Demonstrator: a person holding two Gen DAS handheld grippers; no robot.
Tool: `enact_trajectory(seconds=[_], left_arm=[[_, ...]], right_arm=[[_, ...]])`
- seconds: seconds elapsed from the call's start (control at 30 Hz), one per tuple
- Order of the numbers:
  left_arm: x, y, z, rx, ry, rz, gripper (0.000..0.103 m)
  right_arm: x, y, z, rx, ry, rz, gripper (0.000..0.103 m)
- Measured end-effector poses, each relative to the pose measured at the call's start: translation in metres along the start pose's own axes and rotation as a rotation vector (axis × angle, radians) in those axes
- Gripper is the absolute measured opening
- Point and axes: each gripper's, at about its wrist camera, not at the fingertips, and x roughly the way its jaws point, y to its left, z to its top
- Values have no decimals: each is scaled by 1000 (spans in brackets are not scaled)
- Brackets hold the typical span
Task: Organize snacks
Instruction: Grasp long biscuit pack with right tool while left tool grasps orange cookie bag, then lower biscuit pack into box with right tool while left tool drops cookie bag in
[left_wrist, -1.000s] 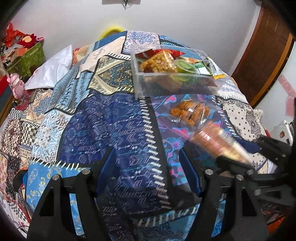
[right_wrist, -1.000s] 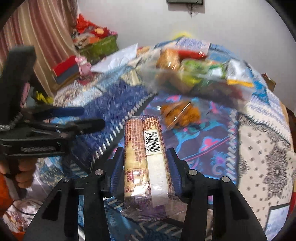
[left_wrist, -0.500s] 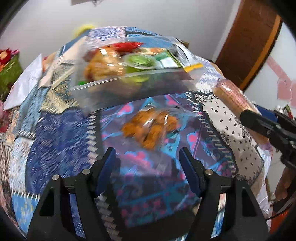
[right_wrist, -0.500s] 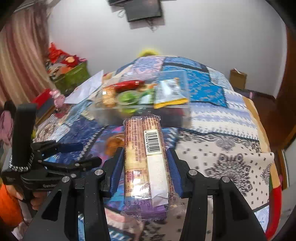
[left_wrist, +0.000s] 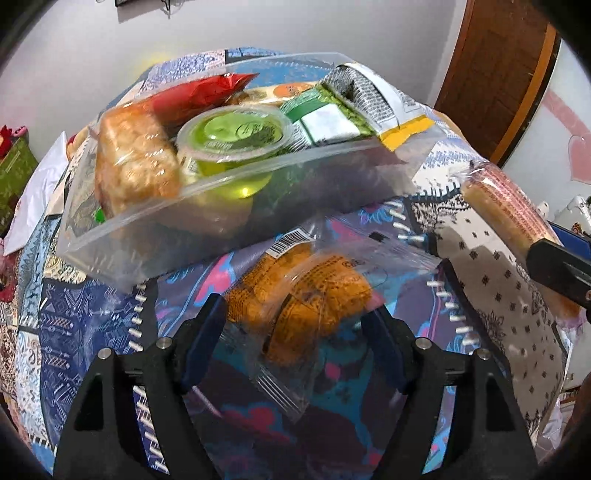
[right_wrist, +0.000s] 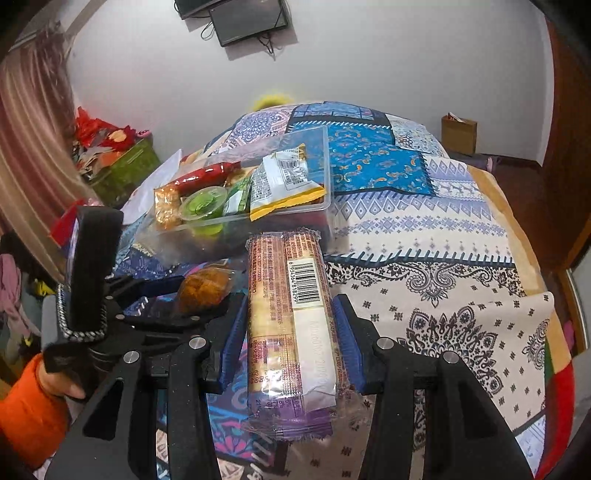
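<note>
A clear plastic box (left_wrist: 236, 221) (right_wrist: 325, 155) sits on the patterned quilt, holding several snacks, among them a green jelly cup (left_wrist: 232, 138) and a red packet (left_wrist: 199, 92). A clear packet of orange snacks (left_wrist: 299, 299) (right_wrist: 205, 284) lies on the quilt in front of the box. My left gripper (left_wrist: 293, 339) is open with its fingers either side of that packet. My right gripper (right_wrist: 290, 321) is shut on a long biscuit packet (right_wrist: 291, 325), held above the quilt right of the box; the packet shows in the left wrist view (left_wrist: 513, 221).
The quilt-covered bed (right_wrist: 424, 229) fills both views. A white pillow (left_wrist: 33, 195) and a green box with red items (right_wrist: 118, 166) are at the left. A brown door (left_wrist: 495, 74) stands at the right. A cardboard box (right_wrist: 458, 134) sits by the far wall.
My left gripper has moved forward and right until its open fingers straddle the orange snack packet. My right gripper has lifted the biscuit packet and swung it right of the box.
</note>
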Motion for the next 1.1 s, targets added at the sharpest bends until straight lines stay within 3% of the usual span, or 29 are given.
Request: enact_trajectory(seconds=[0.2,0.3,0.7,1.1], left_arm=[[-14,0,-3,-10,-52,-14,45],[-26,2,-6,-13,-77,-18,39],[-105,23,-6,-59,-235,-22,36],[-146,49,41,-118,-394,4,36]], right_arm=[[-2,3,2,-1,-11,4,44],[-5,5,5,2,-22,9,44],[-24,21,28,-17,-97,16,44],[-11,44,71,-67,-169,37,44]])
